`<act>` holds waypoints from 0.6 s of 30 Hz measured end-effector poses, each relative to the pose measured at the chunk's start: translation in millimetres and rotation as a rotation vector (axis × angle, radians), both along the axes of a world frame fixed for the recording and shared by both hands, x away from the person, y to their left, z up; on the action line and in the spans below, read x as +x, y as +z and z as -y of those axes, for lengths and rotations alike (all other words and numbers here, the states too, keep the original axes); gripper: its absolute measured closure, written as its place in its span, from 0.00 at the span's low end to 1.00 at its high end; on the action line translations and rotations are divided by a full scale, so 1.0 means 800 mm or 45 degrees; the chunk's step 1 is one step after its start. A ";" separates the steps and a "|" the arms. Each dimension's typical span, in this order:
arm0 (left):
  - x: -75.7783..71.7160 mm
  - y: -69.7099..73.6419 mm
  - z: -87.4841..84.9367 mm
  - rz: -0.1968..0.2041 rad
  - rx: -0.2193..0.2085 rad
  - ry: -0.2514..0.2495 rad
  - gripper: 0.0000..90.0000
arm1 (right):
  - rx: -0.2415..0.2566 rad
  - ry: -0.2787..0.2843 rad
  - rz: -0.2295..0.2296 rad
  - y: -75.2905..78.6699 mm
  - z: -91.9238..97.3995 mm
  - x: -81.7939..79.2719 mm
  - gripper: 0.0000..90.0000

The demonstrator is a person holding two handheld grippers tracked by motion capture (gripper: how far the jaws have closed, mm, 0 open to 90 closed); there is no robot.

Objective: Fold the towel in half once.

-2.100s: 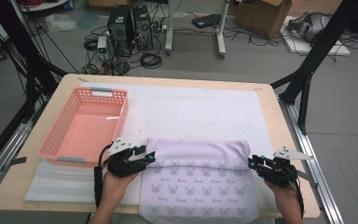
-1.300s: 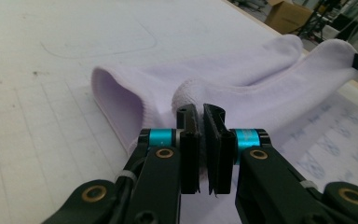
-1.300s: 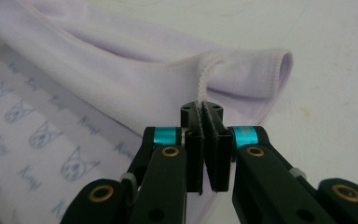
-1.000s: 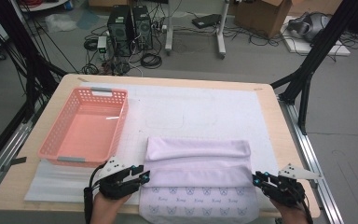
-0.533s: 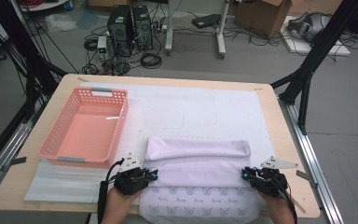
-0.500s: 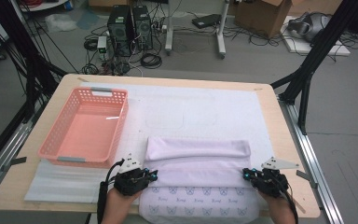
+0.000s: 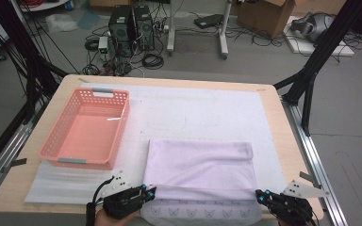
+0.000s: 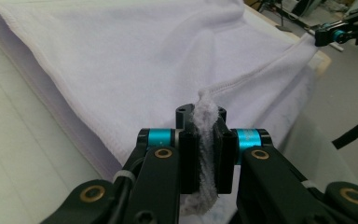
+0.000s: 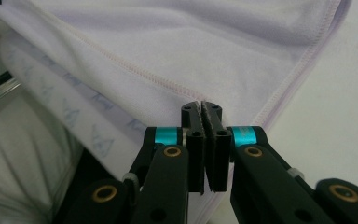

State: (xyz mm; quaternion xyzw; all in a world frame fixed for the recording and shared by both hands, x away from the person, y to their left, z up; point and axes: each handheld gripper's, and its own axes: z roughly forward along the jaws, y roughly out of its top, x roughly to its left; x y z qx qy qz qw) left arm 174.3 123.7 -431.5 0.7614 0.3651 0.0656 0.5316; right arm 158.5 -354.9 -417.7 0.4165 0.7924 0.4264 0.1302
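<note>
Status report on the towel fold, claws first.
Left claw shut on lavender towel, near left corner. Right claw shut on the near right corner. Pink basket off to the left, nothing blocking.

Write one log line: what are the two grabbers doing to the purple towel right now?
left gripper: shut on towel | right gripper: shut on towel edge | basket: empty

Left claw (image 8: 204, 140): black linkage arms, brass-coloured pivot screws, teal bands behind flat black pads, black cable trailing. Right claw (image 9: 207, 140): same black build, teal bands, brass-coloured screws; grey three-cornered plate (image 7: 305, 189) on top, seen in the high view.
</note>
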 end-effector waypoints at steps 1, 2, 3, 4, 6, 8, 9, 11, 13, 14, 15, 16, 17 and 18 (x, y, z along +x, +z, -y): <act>-0.002 0.000 -0.001 0.004 -0.003 0.000 0.92 | -0.001 0.005 -0.004 0.000 0.000 -0.005 0.98; -0.003 -0.001 -0.002 0.013 -0.004 0.002 0.90 | -0.005 0.012 -0.007 -0.001 -0.001 -0.008 0.98; 0.000 -0.001 -0.002 0.019 -0.002 0.014 0.82 | -0.013 0.005 -0.005 -0.001 -0.002 -0.010 0.94; 0.005 -0.002 -0.002 0.013 -0.010 0.028 0.69 | -0.019 -0.006 0.002 -0.001 -0.002 -0.010 0.87; 0.014 0.000 -0.003 0.032 -0.033 0.056 0.54 | -0.003 -0.046 0.018 0.001 -0.001 -0.003 0.81; 0.024 0.003 -0.002 0.064 -0.048 0.075 0.51 | 0.003 -0.086 0.039 0.004 0.000 0.007 0.78; 0.031 0.004 -0.002 0.073 -0.045 0.089 0.50 | -0.001 -0.106 0.053 0.004 0.001 0.014 0.78; 0.048 0.005 -0.001 0.081 -0.040 0.119 0.50 | -0.015 -0.135 0.056 0.002 0.000 0.032 0.78; 0.067 0.004 0.001 0.071 -0.043 0.140 0.52 | -0.043 -0.153 0.055 -0.005 -0.003 0.056 0.79; 0.077 0.002 0.003 0.060 -0.045 0.145 0.53 | -0.049 -0.158 0.047 -0.009 -0.005 0.069 0.79; 0.087 0.000 0.004 0.052 -0.039 0.151 0.56 | -0.060 -0.168 0.051 -0.012 -0.007 0.082 0.79; 0.098 -0.002 0.006 0.041 -0.021 0.161 0.58 | -0.067 -0.176 0.047 -0.015 -0.009 0.095 0.80; 0.108 -0.004 0.008 0.024 -0.017 0.170 0.60 | -0.063 -0.182 0.032 -0.018 -0.011 0.108 0.80; 0.117 -0.005 0.009 0.011 -0.006 0.181 0.62 | -0.069 -0.188 0.021 -0.021 -0.014 0.119 0.80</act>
